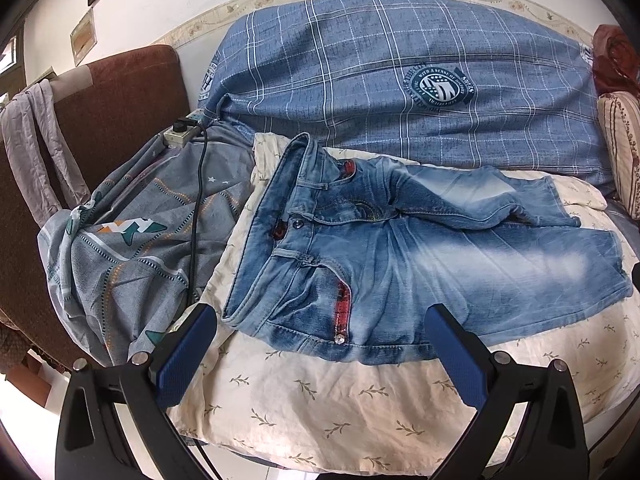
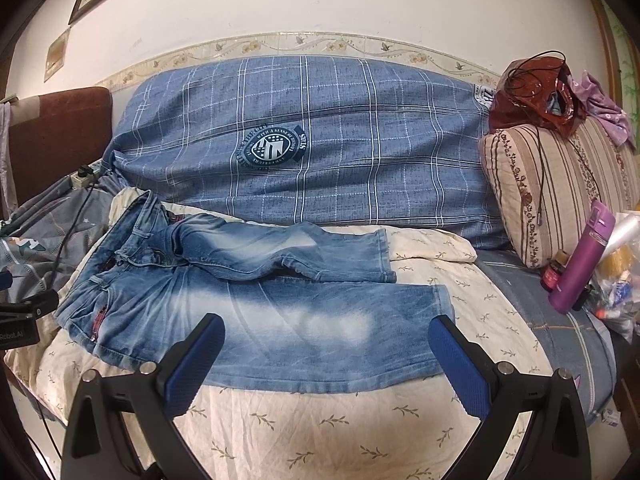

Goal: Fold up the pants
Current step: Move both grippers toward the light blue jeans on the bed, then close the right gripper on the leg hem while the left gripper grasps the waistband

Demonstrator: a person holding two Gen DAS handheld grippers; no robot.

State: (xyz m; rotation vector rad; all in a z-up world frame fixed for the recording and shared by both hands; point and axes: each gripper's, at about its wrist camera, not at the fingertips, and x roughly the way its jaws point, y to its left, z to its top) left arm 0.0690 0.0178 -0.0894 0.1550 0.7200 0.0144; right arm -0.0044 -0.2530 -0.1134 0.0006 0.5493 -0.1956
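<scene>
Ahead: pants (image 1: 400, 248) flat beyond both gaping grippers.

Cloth nearly everywhere, hard plastic only at the edges

The pants (image 2: 256, 320) are faded, washed denim, matt and coarse-woven, lying on a cream quilt (image 2: 320, 432) of soft, crumpled cotton-like cloth printed with small sprigs. The blue checked cover (image 2: 360, 152) behind looks like a rougher weave. The left gripper (image 1: 320, 320) and right gripper (image 2: 326, 330) have matt black plastic frames (with shiny metal pins) and blue fingers (image 2: 460, 364) of knurled, rubbery texture. The purple bottle (image 2: 580, 260) is smooth, satin plastic.
</scene>
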